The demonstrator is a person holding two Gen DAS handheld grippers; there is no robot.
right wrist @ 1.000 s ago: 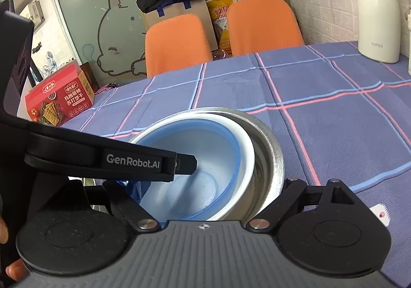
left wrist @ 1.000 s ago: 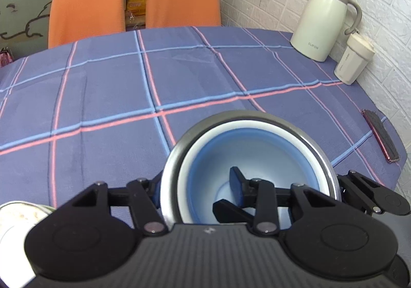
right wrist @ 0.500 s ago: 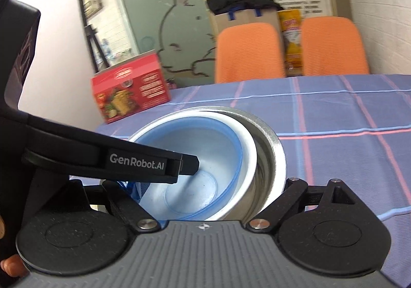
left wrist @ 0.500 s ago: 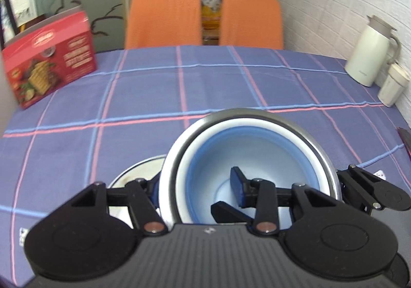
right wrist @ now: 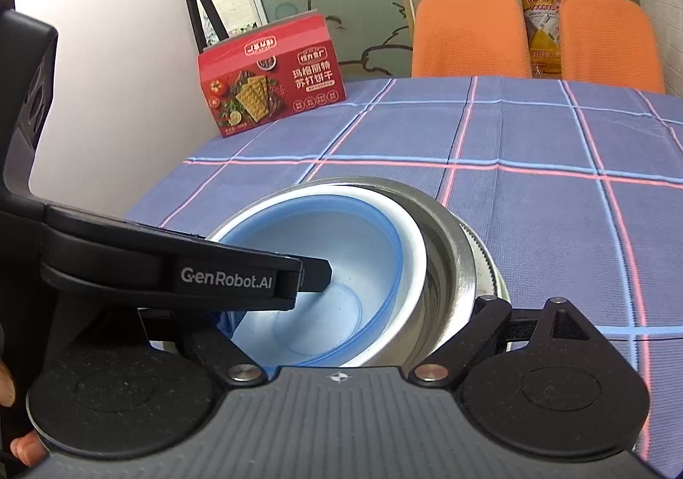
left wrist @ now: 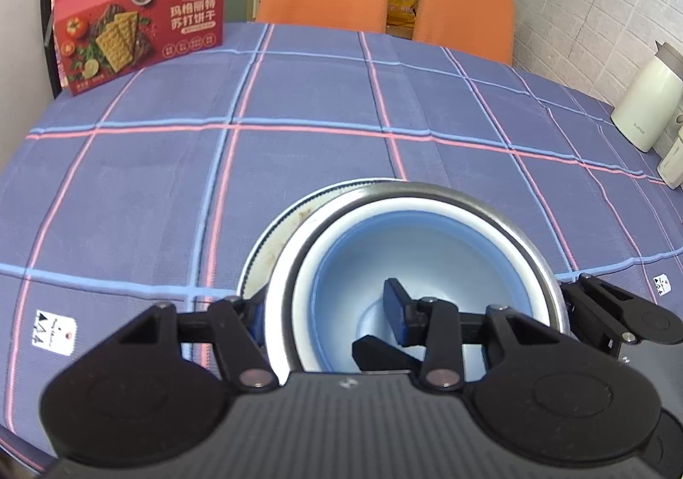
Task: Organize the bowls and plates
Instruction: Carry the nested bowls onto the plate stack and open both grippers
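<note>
item: nested bowl stack. blue bowl sitting inside a white bowl, both inside a steel bowl. i am holding the stack between my two grippers above the checked tablecloth

item: left gripper. jaws nearly closed, pinching the stack's near-left wall; one finger is lying inside the blue bowl, the other is sitting outside the steel rim

item: right gripper. jaws standing partly open and bracketing the stack's wall on the opposite side; i am judging this a grip on the stack, though the pads are hidden behind the housing, so contact is not certain

item: plate. pale, with a ribbed edge, lying on the cloth directly under and slightly left of the stack, seen from the left wrist; from the right wrist only a sliver is showing past the steel rim. this is the relation the coming move is turning on: the stack is hanging over the plate, offset toward the right, so a set-down is calling for centring first. both hands are equally near

item: hard to make out. whether the steel base is touching the plate or hanging apart from it, i cannot tell; most of the plate is covered by the stack

item: bystanders. red cracker box at the far left edge, cream jug at the far right, both well apart
</note>
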